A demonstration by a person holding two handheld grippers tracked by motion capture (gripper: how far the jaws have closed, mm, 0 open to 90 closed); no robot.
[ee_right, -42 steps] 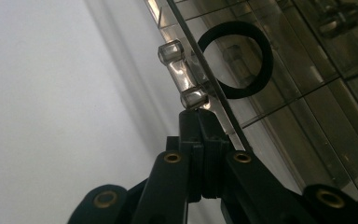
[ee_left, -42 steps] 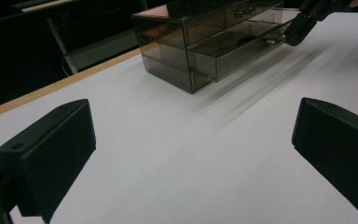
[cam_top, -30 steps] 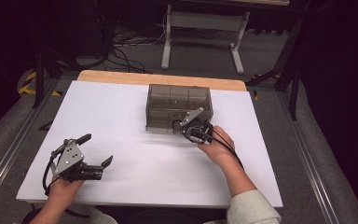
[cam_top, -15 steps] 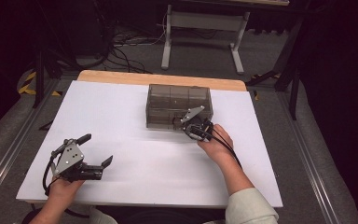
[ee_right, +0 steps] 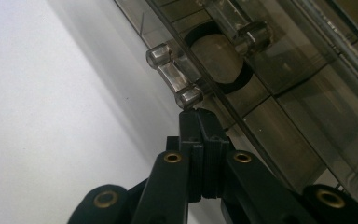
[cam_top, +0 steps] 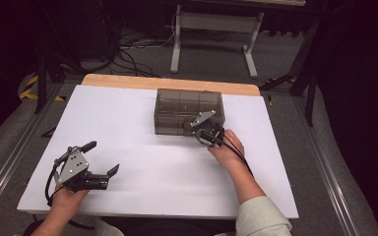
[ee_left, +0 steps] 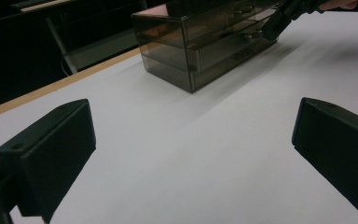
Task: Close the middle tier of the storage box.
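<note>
High view: smoky clear plastic drawer box [cam_top: 189,111] sitting past the centre of the white table [cam_top: 142,162], toward twelve o'clock. Right gripper [cam_top: 203,129] pressed up at the box's near face, at about five o'clock of it. Left gripper [cam_top: 101,162] low at eight o'clock of the table, well apart from the box, jaws spread wide and holding nothing. Wooden strip along the far table edge; beyond it, dark floor, cables, and a grey metal stand [cam_top: 211,34] at twelve.

Left gripper view: both black jaws far apart, bare white surface between them, drawer box [ee_left: 205,44] up at one o'clock.

Right gripper view: jaws closed flat together with nothing between, tips just beneath a clear drawer handle [ee_right: 175,77] at twelve o'clock, touching or nearly so; cannot tell which.

Judged from the look: rigid, light, slick plastic, likely to slide on the smooth top when tugged. Best hold probably the small handle bar, pinched crosswise.
</note>
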